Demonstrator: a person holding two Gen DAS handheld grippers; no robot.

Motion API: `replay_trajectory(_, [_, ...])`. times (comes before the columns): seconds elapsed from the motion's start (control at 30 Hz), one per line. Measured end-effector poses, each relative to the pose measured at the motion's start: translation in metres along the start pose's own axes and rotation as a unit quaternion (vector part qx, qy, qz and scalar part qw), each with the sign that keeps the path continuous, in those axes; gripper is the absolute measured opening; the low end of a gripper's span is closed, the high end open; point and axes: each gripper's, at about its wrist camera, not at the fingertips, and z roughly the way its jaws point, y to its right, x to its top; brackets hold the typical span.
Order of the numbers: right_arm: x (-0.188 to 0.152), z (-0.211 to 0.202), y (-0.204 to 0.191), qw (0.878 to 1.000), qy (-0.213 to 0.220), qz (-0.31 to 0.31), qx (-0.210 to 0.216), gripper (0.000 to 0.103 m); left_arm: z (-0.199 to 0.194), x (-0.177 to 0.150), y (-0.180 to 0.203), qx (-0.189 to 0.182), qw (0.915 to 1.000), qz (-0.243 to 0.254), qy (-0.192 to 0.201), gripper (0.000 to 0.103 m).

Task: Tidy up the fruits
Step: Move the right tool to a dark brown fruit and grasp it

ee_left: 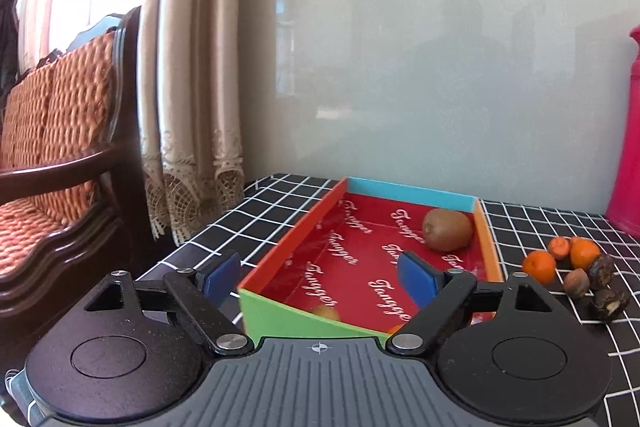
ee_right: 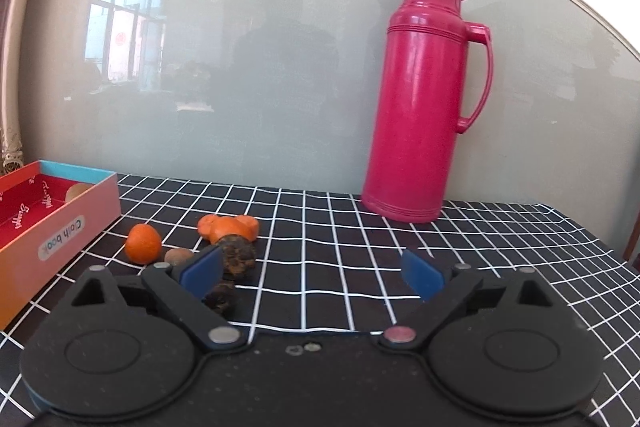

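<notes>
A shallow cardboard box point(ee_left: 488, 243) with a red lining lies on the checked tablecloth; it also shows in the right wrist view point(ee_right: 60, 227). A kiwi point(ee_left: 447, 229) lies at its far right corner. Another fruit point(ee_left: 326, 313) shows partly behind the near green wall. My left gripper point(ee_left: 320, 277) is open and empty over the box's near end. A cluster of small oranges point(ee_right: 143, 243), a brown nut point(ee_right: 179, 257) and dark wrinkled fruits point(ee_right: 238, 255) lies right of the box. My right gripper point(ee_right: 312, 273) is open and empty, its left finger beside the dark fruits.
A tall pink thermos jug point(ee_right: 420, 99) stands at the back right against the grey glass wall. A wooden sofa point(ee_left: 60, 147) with orange cushions and a curtain point(ee_left: 192, 67) are left of the table. The tablecloth's point(ee_right: 360, 247) right edge drops off.
</notes>
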Motion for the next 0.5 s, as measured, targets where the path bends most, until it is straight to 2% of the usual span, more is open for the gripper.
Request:
replay_trajectory(0.23, [-0.001, 0.013, -0.027, 0.999, -0.02, -0.016, 0.032, 0.098, 0.004, -0.002, -0.011, 0.011, 0.9999, 0.006, -0.006, 0.086])
replay_trajectory(0.27, [-0.001, 0.015, -0.031, 0.999, -0.023, -0.016, 0.034, 0.103, 0.004, -0.002, -0.014, 0.013, 0.9999, 0.005, -0.006, 0.088])
replay_trajectory(0.33, [-0.002, 0.02, -0.04, 0.999, -0.029, -0.024, 0.03, 0.103, 0.005, -0.002, -0.019, 0.019, 0.9998, 0.003, -0.006, 0.096])
replay_trajectory(0.5, [-0.004, 0.033, -0.056, 0.997, -0.064, -0.03, 0.044, 0.103, 0.007, -0.003, -0.031, 0.031, 0.9995, 0.006, -0.006, 0.098])
